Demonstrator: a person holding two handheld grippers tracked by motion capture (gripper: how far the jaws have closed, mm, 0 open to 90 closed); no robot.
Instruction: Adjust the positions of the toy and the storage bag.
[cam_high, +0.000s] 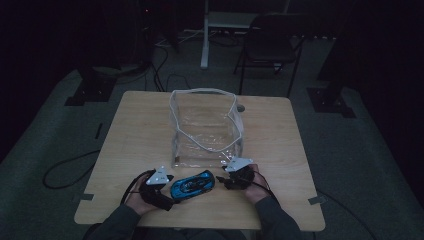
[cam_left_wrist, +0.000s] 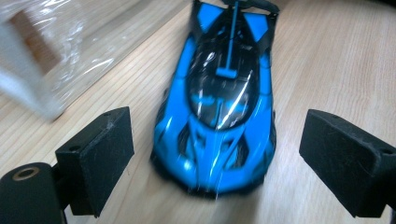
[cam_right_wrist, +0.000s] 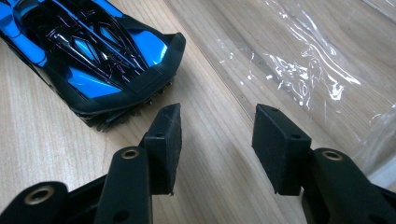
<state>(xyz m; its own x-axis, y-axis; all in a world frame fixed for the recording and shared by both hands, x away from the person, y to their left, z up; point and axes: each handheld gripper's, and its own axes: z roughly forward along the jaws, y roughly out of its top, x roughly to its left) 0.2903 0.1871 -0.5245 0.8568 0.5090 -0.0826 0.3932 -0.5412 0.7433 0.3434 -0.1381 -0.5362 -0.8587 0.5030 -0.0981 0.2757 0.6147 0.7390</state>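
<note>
Blue car (cam_high: 192, 184) between low, level grippers

Dark sleeves; each black gripper (cam_high: 172, 184) has 2 foam-faced pads (cam_left_wrist: 105, 154), brass-ringed screw holes, a grey triangular plate.

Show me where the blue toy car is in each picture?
High view: the blue toy car lies at the table's near edge, between the two grippers.
Left gripper view: center, nose toward the camera, between the open jaws.
Right gripper view: upper left, its rear end nearest.
Shared landmark: the clear plastic bag beside the car.
</note>
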